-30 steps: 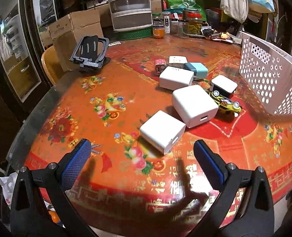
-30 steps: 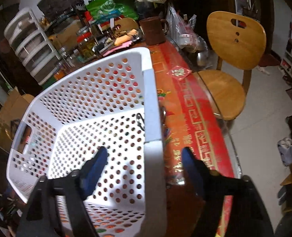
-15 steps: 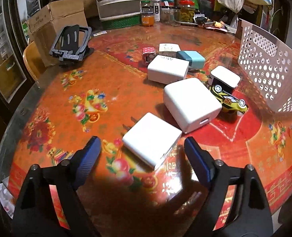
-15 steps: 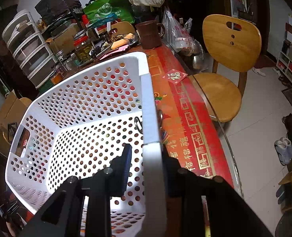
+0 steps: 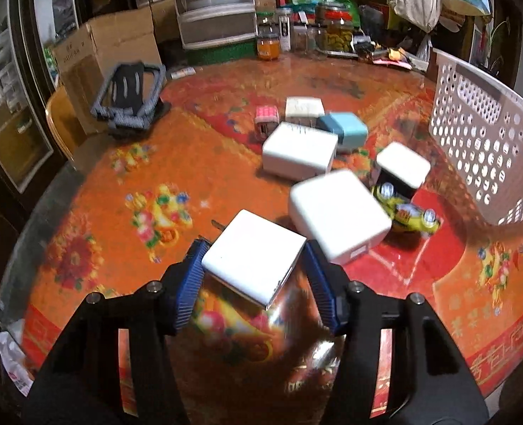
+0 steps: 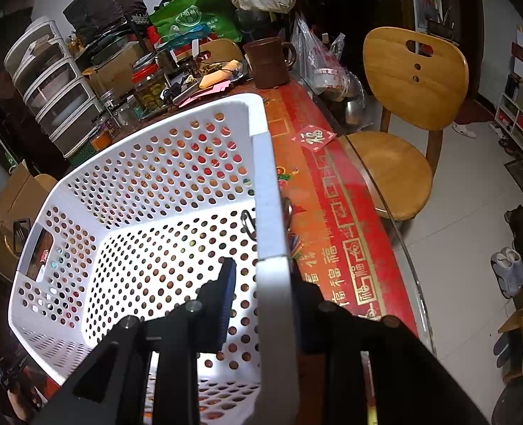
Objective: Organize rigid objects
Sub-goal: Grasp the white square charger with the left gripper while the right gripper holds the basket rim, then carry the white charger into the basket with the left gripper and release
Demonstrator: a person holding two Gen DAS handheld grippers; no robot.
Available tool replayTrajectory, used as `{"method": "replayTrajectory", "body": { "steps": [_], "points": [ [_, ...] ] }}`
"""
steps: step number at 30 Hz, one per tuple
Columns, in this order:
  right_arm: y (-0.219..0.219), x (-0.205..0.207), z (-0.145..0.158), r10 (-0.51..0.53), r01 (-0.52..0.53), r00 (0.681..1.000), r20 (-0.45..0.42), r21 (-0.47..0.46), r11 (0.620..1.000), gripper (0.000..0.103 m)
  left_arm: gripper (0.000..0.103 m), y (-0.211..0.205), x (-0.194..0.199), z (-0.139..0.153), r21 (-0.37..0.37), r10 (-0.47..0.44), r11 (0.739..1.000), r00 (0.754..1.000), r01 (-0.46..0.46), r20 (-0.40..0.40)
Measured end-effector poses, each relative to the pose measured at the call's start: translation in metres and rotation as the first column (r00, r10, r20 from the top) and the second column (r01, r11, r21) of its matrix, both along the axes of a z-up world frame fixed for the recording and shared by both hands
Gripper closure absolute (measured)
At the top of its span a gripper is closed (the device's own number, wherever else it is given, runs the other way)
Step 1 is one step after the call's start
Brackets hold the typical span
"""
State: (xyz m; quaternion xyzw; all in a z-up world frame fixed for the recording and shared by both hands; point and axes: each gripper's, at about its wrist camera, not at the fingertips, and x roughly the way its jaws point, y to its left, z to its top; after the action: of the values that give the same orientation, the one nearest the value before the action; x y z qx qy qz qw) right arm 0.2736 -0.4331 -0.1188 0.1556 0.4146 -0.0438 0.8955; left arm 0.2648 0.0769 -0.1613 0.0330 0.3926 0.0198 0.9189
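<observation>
The basket (image 6: 148, 191) stands at the surface's (image 5: 197, 141) edge, its rim clamped in the right gripper (image 6: 265, 304), likely to steady it. The left gripper (image 5: 254, 279) has just been closing around the nearest charger (image 5: 254, 251), pads touching its sides, probably to carry it over.

On the table (image 5: 84, 212), the basket (image 5: 481, 148) sits at three o'clock of the chargers (image 5: 339, 212); the toy car (image 5: 408, 212) lies between.

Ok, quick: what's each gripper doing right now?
Left gripper: jaws just closing, pads against the nearest white charger.
Right gripper: shut on the white basket rim.
</observation>
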Motion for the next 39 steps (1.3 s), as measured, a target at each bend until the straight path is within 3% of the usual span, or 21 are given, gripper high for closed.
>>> {"method": "replayTrajectory", "body": {
  "steps": [12, 21, 28, 32, 39],
  "points": [
    [0.001, 0.001, 0.000, 0.002, -0.002, 1.000, 0.005, -0.009, 1.000, 0.077, 0.049, -0.055, 0.024, 0.089, 0.153, -0.053, 0.988, 0.988, 0.030, 0.146],
    [0.001, 0.001, 0.000, 0.002, -0.002, 1.000, 0.007, -0.009, 1.000, 0.077, 0.049, -0.144, 0.058, 0.136, 0.180, -0.166, 0.974, 0.975, 0.138, 0.151],
    [0.001, 0.001, 0.001, 0.005, -0.005, 1.000, 0.006, -0.014, 1.000, 0.077, 0.049, -0.238, 0.083, 0.143, 0.238, -0.280, 0.938, 0.954, 0.250, 0.104],
    [0.001, 0.000, 0.001, 0.006, -0.006, 1.000, 0.008, -0.015, 1.000, 0.077, 0.049, -0.279, 0.092, 0.139, 0.226, -0.320, 0.927, 0.945, 0.299, 0.061],
    [0.001, 0.000, 0.001, 0.008, -0.008, 1.000, 0.009, -0.014, 1.000, 0.077, 0.049, -0.318, 0.110, 0.119, 0.220, -0.345, 0.913, 0.938, 0.344, -0.037]
  ]
}}
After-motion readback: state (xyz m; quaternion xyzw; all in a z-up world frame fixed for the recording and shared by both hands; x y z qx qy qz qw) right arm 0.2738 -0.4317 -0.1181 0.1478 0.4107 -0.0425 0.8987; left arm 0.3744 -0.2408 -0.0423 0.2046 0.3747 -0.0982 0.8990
